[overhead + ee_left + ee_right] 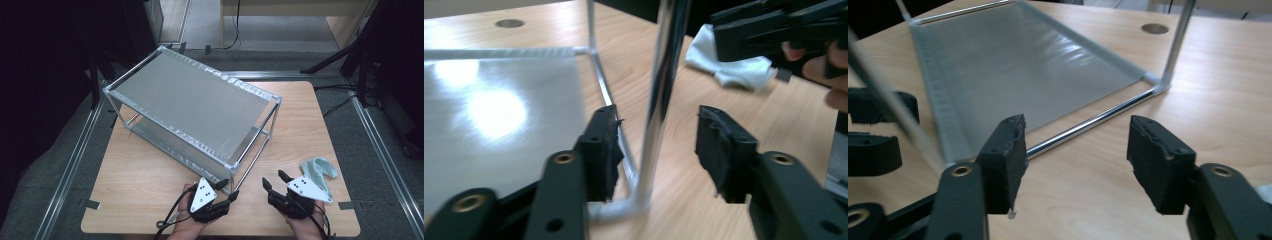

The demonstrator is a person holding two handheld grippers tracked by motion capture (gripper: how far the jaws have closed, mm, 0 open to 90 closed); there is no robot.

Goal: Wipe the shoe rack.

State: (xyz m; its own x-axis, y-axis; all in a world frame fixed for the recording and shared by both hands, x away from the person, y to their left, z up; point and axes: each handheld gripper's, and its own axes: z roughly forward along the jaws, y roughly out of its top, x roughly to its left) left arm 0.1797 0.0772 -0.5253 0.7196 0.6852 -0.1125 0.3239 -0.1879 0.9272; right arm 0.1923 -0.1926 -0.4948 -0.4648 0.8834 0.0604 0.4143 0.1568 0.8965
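Observation:
A two-tier metal rack (190, 100) with grey fabric shelves stands at an angle on the wooden table (145, 185). My left gripper (228, 189) is at the rack's near corner. In the left gripper view its jaws (656, 145) stand open on either side of the chrome corner post (664, 85), and neither pad touches it. My right gripper (275, 180) is just to the right, open with nothing between its jaws (1075, 150). It faces the rack's lower shelf (1013, 65) and its chrome bottom rail (1088, 125).
A crumpled pale cloth (320, 170) lies on the table beside my right hand, also seen past the post as the cloth (729, 67). The table's front edge is close behind both hands. Metal floor rails (75, 155) run along both sides of the table.

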